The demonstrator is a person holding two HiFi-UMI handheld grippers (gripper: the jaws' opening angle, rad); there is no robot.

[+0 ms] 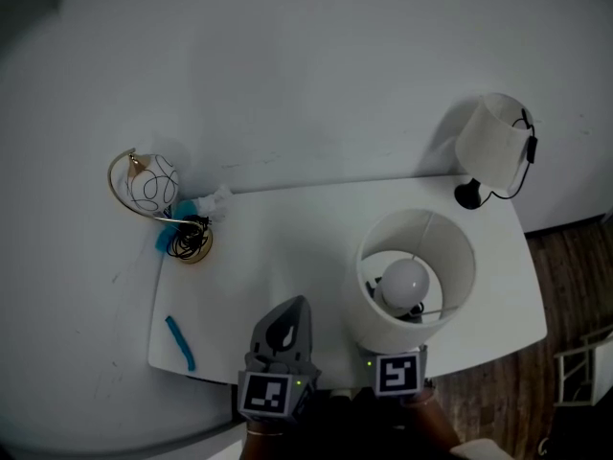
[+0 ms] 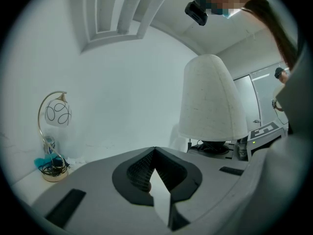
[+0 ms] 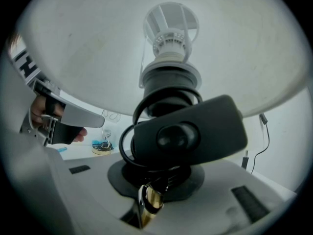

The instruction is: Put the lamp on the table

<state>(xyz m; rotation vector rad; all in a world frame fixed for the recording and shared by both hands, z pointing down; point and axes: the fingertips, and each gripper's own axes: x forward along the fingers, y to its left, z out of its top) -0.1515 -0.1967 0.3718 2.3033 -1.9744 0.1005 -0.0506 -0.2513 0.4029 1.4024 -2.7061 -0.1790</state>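
Dim, flat, greyish light; soft shadows; fisheye bending, dark vignette at edges.

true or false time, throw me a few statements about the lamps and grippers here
The right gripper is shut on the shaded lamp's stem. True.
The left gripper holds the globe lamp. False: its jaws are together on nothing; the globe lamp stands at the table's back left.
A second lamp stands at the table's back right corner. True.
The shaded lamp has no bulb. False: a white bulb shows inside its shade.
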